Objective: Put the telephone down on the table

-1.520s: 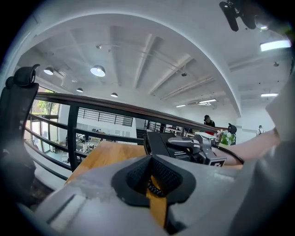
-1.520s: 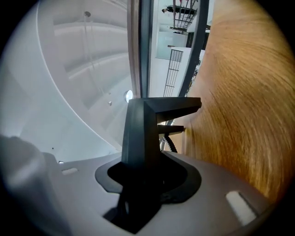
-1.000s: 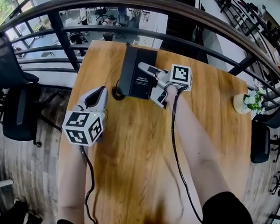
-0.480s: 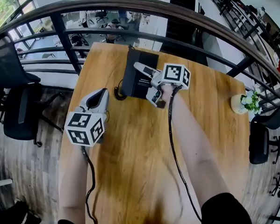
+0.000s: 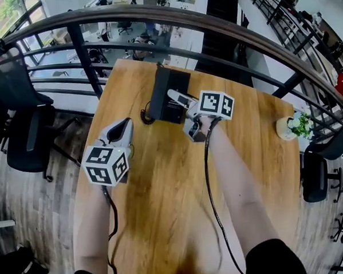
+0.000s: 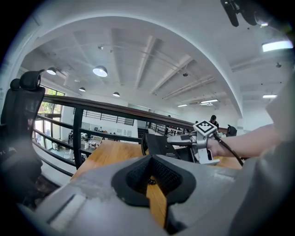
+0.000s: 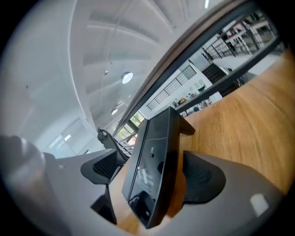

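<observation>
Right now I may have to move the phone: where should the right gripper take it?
Its near right edge: the phone is thin there. Come from the near side, like the right gripper, whose jaws have just been opening with that edge between them. The cord is on the left.

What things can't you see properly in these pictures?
Head view: the print on the black box-shaped telephone is too small to read.
Right gripper view: the right gripper, whose fingers have just been opening around the telephone, hides whether its near end touches the wooden table.
Head view: the small white vase of flowers is too tiny for detail.
</observation>
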`<state>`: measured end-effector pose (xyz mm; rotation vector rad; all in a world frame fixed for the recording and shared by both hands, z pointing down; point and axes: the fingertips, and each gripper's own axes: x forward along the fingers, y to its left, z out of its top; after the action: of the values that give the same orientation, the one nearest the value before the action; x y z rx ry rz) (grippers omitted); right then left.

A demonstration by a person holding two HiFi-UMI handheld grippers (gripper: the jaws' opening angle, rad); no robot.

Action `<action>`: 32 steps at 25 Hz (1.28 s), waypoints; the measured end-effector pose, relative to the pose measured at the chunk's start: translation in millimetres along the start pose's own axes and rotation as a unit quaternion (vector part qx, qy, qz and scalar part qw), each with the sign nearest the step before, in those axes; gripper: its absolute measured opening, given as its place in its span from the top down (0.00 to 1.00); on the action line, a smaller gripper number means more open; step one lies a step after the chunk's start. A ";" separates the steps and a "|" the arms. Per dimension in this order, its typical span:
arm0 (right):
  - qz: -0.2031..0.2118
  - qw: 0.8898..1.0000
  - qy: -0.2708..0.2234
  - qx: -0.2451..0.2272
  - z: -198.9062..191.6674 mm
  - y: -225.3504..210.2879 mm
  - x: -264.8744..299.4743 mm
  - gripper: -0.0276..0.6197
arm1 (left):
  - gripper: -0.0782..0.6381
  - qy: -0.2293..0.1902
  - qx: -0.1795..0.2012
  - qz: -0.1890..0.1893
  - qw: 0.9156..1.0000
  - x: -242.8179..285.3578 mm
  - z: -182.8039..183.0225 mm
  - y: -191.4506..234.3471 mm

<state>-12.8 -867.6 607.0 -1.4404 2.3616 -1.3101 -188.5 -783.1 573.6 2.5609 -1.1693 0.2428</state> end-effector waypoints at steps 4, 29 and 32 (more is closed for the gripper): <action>-0.030 0.996 0.006 -0.083 -26.7 13.9 -20.5 0.29 | 0.89 0.002 -0.008 0.000 1.000 -23.1 -5.3 -12.6; 0.058 0.972 -0.017 -0.226 -88.1 185.7 -206.9 0.52 | 0.89 -0.021 -0.008 0.046 0.999 -204.1 1.8 -142.9; 0.064 0.969 -0.017 -0.237 -100.5 198.2 -233.4 0.57 | 0.89 -0.028 -0.014 0.056 0.998 -228.0 -1.3 -164.5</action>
<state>-66.9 -589.8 452.8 -1.3564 2.8152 -0.7087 -212.4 -520.6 476.0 2.4968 -1.3287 0.1796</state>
